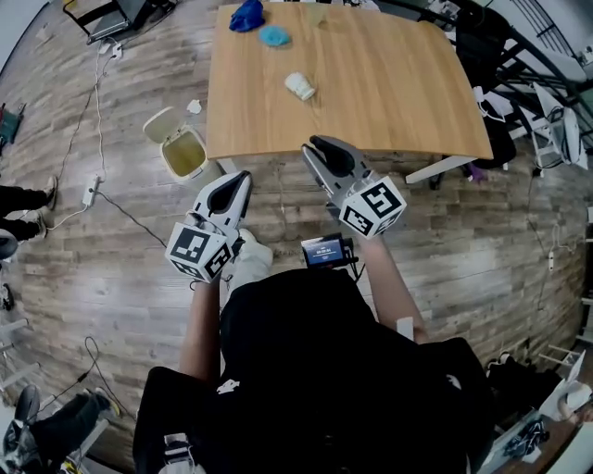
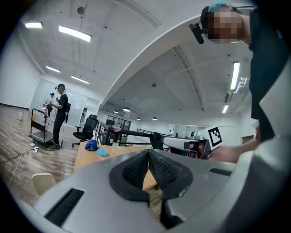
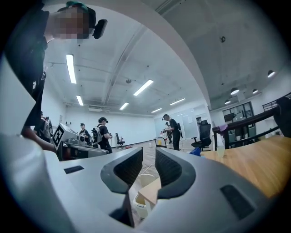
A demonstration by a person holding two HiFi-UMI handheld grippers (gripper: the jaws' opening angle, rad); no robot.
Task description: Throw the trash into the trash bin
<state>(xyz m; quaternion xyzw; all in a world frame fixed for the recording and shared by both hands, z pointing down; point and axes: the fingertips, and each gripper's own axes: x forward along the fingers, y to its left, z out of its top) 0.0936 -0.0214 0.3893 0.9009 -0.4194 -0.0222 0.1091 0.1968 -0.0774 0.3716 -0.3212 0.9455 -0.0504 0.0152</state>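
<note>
Reach step, nothing grabbed yet. Left gripper point(image 1: 243, 178) pinched together, empty; right gripper point(image 1: 315, 145) cracked slightly apart, empty. Target: white wad point(image 1: 299, 86) on worktop point(image 1: 389, 83), well ahead (trash bin point(image 1: 170, 159) on floor point(image 1: 111, 268) by left corner, lid up). Next, I'd guess: widen right, straddle wad.

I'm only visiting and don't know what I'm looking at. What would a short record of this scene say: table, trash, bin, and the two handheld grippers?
Table: wooden table, three loose items on top
Trash: white crumpled wad towards the left; dark blue item and light blue item near the far left corner
Bin: trash bin on the floor by the table's near left corner, lid open
Left gripper: jaws together, empty, over the floor
Right gripper: jaws slightly apart, empty, at the table's near edge
</note>
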